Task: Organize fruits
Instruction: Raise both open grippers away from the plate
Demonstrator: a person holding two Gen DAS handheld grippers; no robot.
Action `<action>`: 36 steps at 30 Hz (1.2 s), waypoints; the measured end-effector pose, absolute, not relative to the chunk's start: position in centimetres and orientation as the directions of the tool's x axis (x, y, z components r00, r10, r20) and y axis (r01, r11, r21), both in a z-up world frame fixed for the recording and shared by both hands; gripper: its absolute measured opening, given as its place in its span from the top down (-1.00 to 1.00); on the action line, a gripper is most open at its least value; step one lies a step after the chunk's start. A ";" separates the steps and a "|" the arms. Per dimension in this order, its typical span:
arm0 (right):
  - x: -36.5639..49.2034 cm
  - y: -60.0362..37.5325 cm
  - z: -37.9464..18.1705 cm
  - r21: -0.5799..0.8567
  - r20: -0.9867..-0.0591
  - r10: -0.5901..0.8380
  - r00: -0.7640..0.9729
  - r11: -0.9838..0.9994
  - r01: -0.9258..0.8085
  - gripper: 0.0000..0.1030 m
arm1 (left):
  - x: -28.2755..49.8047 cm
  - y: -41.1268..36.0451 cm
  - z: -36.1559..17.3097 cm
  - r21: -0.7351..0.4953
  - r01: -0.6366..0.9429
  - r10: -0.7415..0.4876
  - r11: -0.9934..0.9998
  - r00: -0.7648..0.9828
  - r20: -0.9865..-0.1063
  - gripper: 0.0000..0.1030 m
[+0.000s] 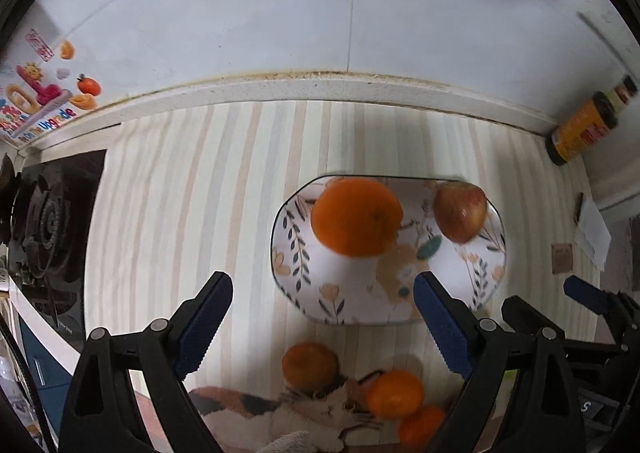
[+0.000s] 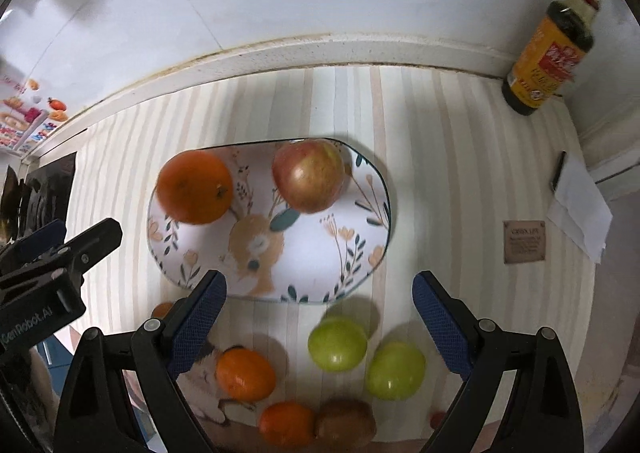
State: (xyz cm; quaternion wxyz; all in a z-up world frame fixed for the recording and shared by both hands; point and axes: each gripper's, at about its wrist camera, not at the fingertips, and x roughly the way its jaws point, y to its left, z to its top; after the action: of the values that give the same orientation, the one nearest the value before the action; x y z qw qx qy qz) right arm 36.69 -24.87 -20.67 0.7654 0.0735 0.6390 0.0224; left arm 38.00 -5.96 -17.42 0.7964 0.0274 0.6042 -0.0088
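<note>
I see both hand-held grippers, left and right, spread, holding nothing | plate: orange at 10 o'clock, apple at 12 | green fruits on tabletop at plate's 6 o'clock

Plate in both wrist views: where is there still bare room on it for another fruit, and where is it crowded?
The plate is bare across its near half, below the orange and apple sitting along its far edge. The crowded area is the mat in front, around the green fruits and tangerines.
</note>
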 end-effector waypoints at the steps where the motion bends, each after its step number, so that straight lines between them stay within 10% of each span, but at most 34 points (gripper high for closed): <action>1: 36.0 -24.8 -20.0 0.141 -0.972 0.127 0.195 0.988 0.058 -0.87 | 37.4 -6.0 -16.8 0.037 0.052 0.020 0.998 0.282 -0.959 -0.80; 36: 24.9 -23.5 -9.1 0.216 -0.907 0.182 0.380 0.975 0.050 -0.87 | 26.1 -3.7 -8.3 0.035 0.014 0.025 0.999 0.448 -0.893 -0.98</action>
State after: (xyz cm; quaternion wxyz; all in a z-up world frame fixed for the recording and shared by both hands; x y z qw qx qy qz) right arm 24.89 -23.52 -9.12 0.8240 0.1043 0.5554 0.0402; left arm 26.06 -3.71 -8.29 0.8508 0.0185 0.5251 0.0034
